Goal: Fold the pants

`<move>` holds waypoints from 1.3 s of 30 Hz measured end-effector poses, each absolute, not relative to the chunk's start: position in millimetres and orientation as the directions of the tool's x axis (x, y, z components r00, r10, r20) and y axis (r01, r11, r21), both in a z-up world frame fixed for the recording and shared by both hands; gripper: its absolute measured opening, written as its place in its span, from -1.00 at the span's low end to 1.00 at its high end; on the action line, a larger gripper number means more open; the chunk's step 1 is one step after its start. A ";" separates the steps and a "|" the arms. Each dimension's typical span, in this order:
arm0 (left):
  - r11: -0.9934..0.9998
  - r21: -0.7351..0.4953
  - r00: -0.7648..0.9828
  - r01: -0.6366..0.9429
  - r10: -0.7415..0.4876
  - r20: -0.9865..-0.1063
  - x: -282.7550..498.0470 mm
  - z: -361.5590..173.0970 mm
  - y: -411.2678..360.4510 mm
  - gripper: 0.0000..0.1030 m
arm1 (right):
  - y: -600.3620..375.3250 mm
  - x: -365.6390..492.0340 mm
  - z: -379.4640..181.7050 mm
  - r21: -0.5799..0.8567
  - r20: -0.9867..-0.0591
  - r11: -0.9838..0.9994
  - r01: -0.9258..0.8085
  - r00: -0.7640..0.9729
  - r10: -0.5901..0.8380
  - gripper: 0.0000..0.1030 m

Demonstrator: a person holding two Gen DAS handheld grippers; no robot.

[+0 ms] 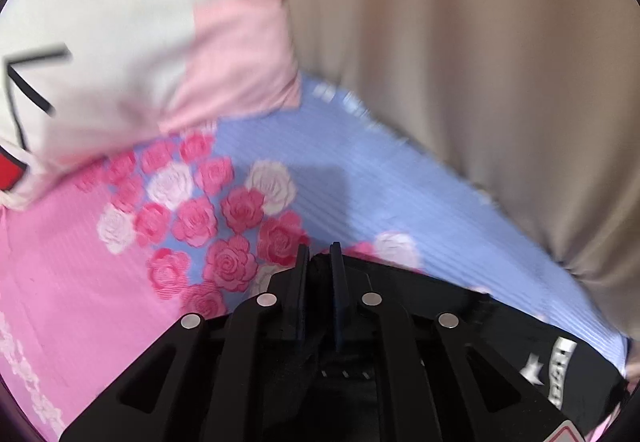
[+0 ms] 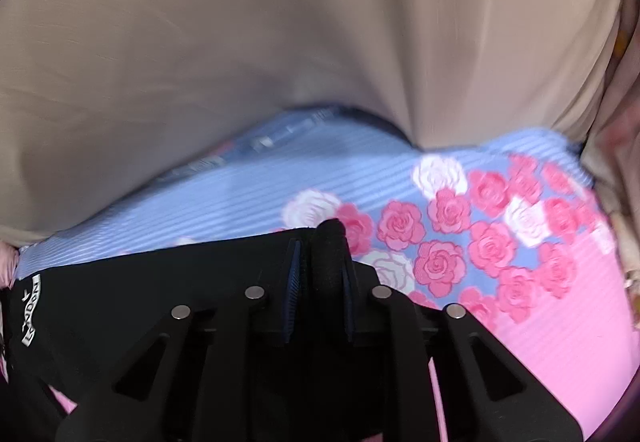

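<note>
The black pants [image 2: 140, 294] stretched sideways between my grippers over the rose-print sheet [image 2: 520, 242], white lettered patch (partly blurred) near one end. My left gripper [image 1: 320, 254] and right gripper [image 2: 320, 238] each pinched their fabric.

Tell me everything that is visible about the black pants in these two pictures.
The black pants look like soft, matte knit fabric. A white printed label with a star and letters sits near one edge. They stretch between the two tools: the left gripper is shut on a bunched fold, and the right gripper is shut on another fold that bulges between its fingers. The fabric spreads over the floral bedsheet; whether it rests on it or hangs just above cannot be told.
</note>
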State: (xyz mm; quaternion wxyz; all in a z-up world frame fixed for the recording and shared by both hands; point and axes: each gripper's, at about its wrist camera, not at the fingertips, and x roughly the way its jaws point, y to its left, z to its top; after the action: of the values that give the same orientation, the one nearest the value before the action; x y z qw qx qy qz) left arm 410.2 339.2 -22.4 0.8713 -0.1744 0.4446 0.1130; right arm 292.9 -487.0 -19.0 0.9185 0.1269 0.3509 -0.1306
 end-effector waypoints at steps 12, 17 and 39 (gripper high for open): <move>0.967 -0.218 0.722 -0.131 -0.058 -0.690 213.9 94.3 318.2 -1.00 | -447.6 104.0 82.5 0.116 -0.478 0.985 0.124 0.877 -0.054 -0.69; 0.965 -0.231 0.683 -0.127 -0.084 -0.726 125.7 61.1 318.5 -1.00 | -444.6 31.4 46.8 0.064 -0.527 0.993 0.104 0.848 -0.054 -0.69; 0.536 -0.728 0.627 -0.428 -0.404 -0.666 134.6 -66.7 348.0 -0.39 | -437.6 -98.9 -30.4 0.320 -0.539 0.907 0.274 0.840 -0.063 0.24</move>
State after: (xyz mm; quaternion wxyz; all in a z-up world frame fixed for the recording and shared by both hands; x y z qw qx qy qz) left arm 134.6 348.0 -66.7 0.7625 -0.4819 0.4317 0.0078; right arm -98.9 -437.6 -30.4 0.9389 0.1962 0.2683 -0.0896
